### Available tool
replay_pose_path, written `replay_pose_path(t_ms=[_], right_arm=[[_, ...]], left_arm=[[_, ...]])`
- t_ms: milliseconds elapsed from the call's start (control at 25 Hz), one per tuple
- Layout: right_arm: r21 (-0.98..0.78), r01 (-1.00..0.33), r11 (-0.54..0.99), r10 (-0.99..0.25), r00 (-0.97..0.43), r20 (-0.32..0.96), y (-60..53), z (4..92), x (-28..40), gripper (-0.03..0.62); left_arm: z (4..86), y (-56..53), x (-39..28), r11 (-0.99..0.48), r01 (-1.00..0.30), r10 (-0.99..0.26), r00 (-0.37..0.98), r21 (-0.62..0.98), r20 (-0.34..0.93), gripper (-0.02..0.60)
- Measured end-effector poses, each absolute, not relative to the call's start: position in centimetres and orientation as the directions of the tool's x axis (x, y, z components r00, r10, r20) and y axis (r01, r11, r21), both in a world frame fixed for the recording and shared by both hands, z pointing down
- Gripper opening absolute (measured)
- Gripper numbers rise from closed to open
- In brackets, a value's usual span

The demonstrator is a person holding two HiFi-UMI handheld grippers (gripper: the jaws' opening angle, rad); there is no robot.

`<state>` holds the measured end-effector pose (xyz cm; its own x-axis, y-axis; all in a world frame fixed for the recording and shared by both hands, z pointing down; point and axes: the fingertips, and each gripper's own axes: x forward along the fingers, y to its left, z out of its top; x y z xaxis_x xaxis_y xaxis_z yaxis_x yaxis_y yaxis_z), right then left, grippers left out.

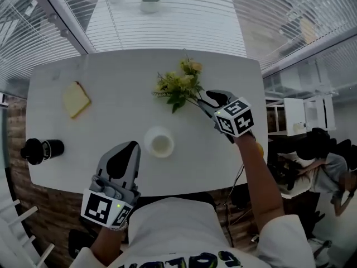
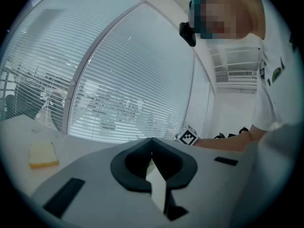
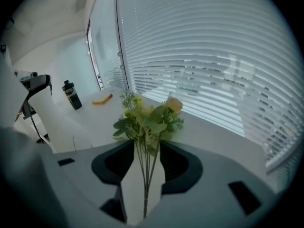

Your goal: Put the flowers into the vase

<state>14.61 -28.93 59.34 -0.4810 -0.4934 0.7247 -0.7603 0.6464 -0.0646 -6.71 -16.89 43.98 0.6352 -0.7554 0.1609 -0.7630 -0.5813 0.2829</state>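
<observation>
White table (image 1: 111, 77), window blinds (image 1: 167, 21) wrapping round the far side. The white vase (image 1: 159, 143) stands near the front edge, and the flowers (image 1: 180, 85) lie on the table beyond it to the right. The right hand-held gripper (image 1: 203, 102) tilts down, jaws apart around the stems without pinching them. The left hand-held gripper (image 1: 127, 149) is closed at the near edge.

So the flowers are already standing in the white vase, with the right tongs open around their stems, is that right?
Not quite. The flowers are not in the white vase. They lie on the table, apart from the vase, and the head view shows this. The rest holds: the right tongs are open around their stems.
</observation>
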Motion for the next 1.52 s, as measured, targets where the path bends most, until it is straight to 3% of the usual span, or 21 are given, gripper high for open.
replay_pose_path(t_ms=[240, 520, 920, 1160, 1520], right_arm=[[-0.122, -0.728, 0.675, -0.397, -0.497, 0.772, -30.2, 62.2, 14.0, 0.235], [-0.194, -0.721, 0.665, -0.301, -0.497, 0.814, -31.0, 64.0, 13.8, 0.241], [-0.263, -0.689, 0.675, -0.237, -0.54, 0.808, -30.8, 65.3, 12.3, 0.088], [-0.268, -0.697, 0.666, -0.252, -0.548, 0.798, -30.9, 64.6, 12.5, 0.052], [-0.33, -0.738, 0.589, -0.391, -0.618, 0.682, -31.7, 60.5, 13.7, 0.04]], left_arm=[[44.6, -16.7, -7.0, -0.57, -0.77, -0.761, 0.626, 0.287, 0.17, 0.014], [45.2, -16.1, -6.7, -0.562, -0.772, -0.76, 0.623, 0.296, 0.182, 0.014], [45.2, -16.2, -6.7, -0.559, -0.773, -0.761, 0.622, 0.302, 0.184, 0.014], [44.5, -16.5, -6.5, -0.564, -0.771, -0.76, 0.624, 0.295, 0.179, 0.014], [43.2, -17.0, -6.3, -0.57, -0.774, -0.766, 0.622, 0.275, 0.162, 0.014]])
